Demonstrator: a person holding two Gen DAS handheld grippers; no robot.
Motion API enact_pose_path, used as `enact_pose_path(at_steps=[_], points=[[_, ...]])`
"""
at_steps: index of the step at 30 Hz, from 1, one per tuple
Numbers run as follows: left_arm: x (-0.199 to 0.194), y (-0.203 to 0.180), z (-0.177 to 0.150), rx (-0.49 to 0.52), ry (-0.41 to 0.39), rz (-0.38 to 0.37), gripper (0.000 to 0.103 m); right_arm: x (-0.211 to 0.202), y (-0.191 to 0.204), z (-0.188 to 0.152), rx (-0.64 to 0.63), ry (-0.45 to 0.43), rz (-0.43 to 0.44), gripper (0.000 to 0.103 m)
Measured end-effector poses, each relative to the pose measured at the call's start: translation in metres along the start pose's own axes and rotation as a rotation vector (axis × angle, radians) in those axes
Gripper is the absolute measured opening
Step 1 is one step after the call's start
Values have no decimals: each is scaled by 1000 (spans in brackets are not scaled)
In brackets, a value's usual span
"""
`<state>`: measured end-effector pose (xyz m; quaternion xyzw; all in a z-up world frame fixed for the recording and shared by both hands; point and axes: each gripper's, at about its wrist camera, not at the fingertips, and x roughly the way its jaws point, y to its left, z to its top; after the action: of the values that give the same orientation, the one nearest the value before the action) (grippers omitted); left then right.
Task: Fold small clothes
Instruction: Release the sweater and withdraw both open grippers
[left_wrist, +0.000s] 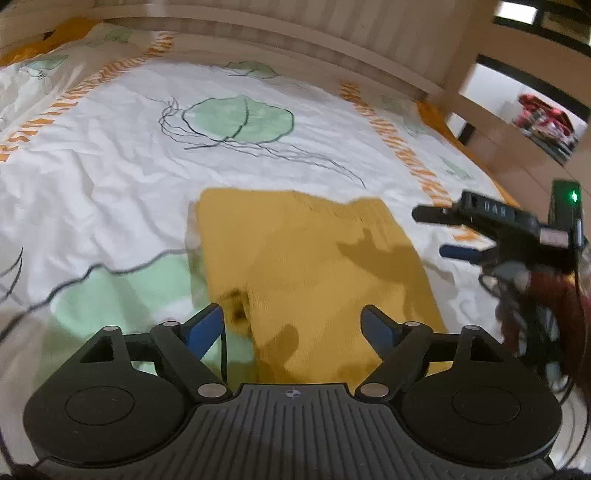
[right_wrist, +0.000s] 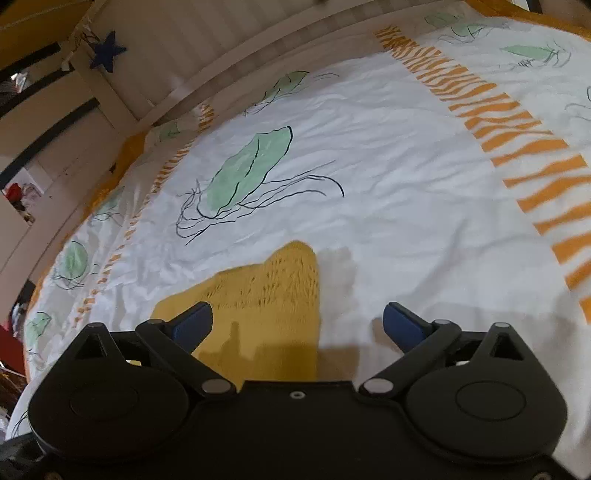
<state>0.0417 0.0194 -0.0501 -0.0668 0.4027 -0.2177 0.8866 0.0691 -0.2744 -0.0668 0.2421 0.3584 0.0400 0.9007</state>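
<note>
The yellow knit garment (left_wrist: 314, 266) lies flat on the bed (left_wrist: 110, 184), on the white printed cover, already in a roughly rectangular packet. In the left wrist view its long axis runs away from me, tilted slightly toward the left; the far edge is the narrow end, a little ragged at the right corner. A bunched lump (left_wrist: 236, 306) sits at its near left edge, possibly a cuff or tucked sleeve; too blurred to say.

My left hand-held gripper (left_wrist: 295, 325) hangs over the near end, jaws wide, nothing between them. My right hand-held gripper (right_wrist: 297, 325) is also wide and empty, straddling the garment's right edge: one finger over the knit, the other over bare sheet. No pad touches cloth that I can see.

Judgement: a fold looks just laid and both sides are free. To do the next step well I would take the near corners symmetrically, pinch only the top packet and not the cover, lift low, and carry along the long axis so edges meet. First tuck that lump flat. Risk: snagging the bedsheet, skewing the fold.
</note>
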Motion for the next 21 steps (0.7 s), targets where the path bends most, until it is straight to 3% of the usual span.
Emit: enact_pose_path(at_steps=[9, 15, 21], points=[[47, 15, 26, -56, 46, 143, 82, 49, -14, 2, -79, 86, -167, 100], [63, 29, 15, -90, 110, 158, 83, 43, -13, -1, -110, 52, -167, 102], [37, 22, 22, -82, 30, 202, 83, 12, -6, 7, -93, -48, -171, 103]])
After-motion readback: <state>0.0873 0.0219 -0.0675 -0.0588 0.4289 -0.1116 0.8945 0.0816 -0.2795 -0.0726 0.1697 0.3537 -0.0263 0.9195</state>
